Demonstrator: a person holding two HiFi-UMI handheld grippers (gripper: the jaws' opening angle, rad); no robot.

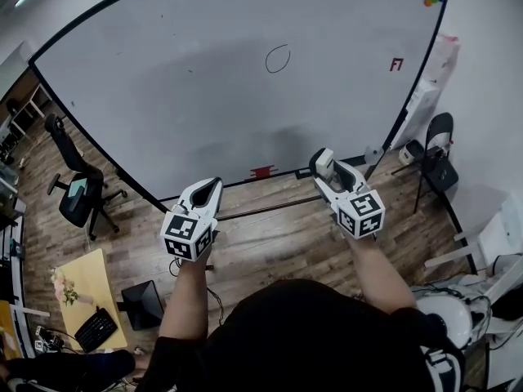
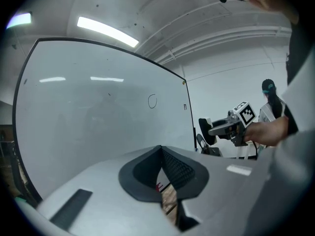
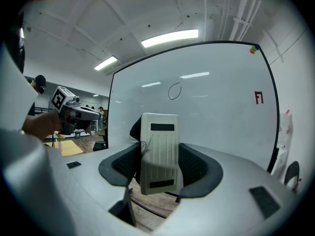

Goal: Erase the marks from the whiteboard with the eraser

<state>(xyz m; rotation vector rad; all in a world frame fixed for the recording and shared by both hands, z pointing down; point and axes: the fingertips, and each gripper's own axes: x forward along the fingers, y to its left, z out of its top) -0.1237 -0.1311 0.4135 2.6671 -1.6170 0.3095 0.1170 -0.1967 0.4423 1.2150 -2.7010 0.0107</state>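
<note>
A big whiteboard (image 1: 204, 80) stands ahead, bearing a black drawn oval (image 1: 278, 58) and a small red mark (image 1: 396, 64) at the right. The oval (image 3: 174, 91) and red mark (image 3: 259, 97) also show in the right gripper view. My right gripper (image 1: 320, 163) is shut on a white eraser (image 3: 158, 151), held upright between the jaws a little short of the board's lower edge. My left gripper (image 1: 209, 189) is shut with nothing in it, its pads (image 2: 170, 166) pressed together. The oval (image 2: 152, 101) appears far off in the left gripper view.
A small red object (image 1: 261, 171) sits on the board's bottom ledge. An office chair (image 1: 78, 188) stands at the left, a folding chair (image 1: 437, 162) at the right. A yellow table (image 1: 78, 296) with a keyboard lies at lower left. Coloured magnets (image 1: 432, 0) sit at the board's top right corner.
</note>
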